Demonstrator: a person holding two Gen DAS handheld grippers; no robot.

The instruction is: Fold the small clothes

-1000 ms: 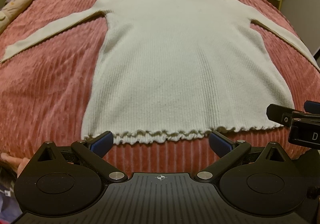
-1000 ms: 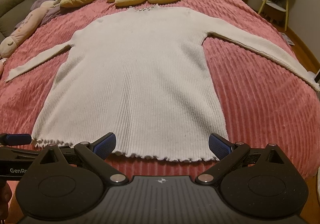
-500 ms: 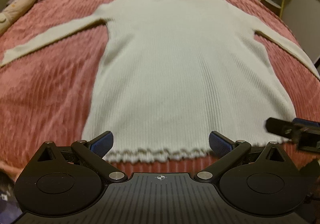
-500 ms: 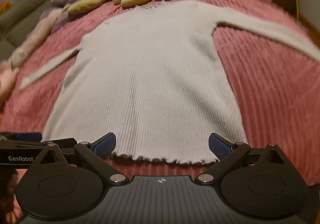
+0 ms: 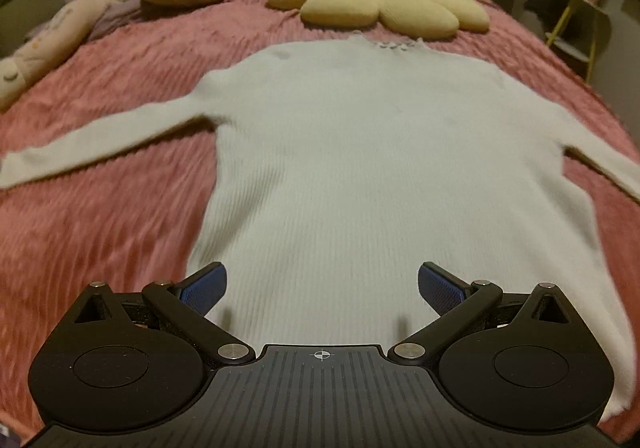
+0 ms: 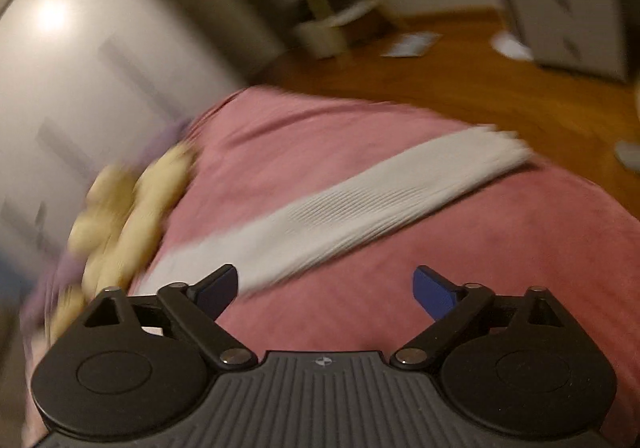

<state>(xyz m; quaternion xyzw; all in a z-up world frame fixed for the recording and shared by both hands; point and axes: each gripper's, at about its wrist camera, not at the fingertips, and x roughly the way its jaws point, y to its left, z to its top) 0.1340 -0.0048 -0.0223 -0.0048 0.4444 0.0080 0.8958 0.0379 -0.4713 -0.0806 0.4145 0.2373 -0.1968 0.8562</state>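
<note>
Cream ribbed knit sweater (image 5: 372, 175) flat on pink bedspread (image 5: 100, 232), unfolded; left gripper (image 5: 322, 286) wide, empty; right gripper (image 6: 325, 290) just narrowing, apparently empty, nearing right sleeve (image 6: 360, 203).

A cream ribbed long-sleeved sweater (image 5: 380, 167) lies flat on the pink bedspread (image 5: 100, 228), sleeves spread towards both side edges, neck towards the head end.

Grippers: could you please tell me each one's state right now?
Left gripper: open, empty, over the white sweater.
Right gripper: open, empty, jaws just closing slightly.
</note>
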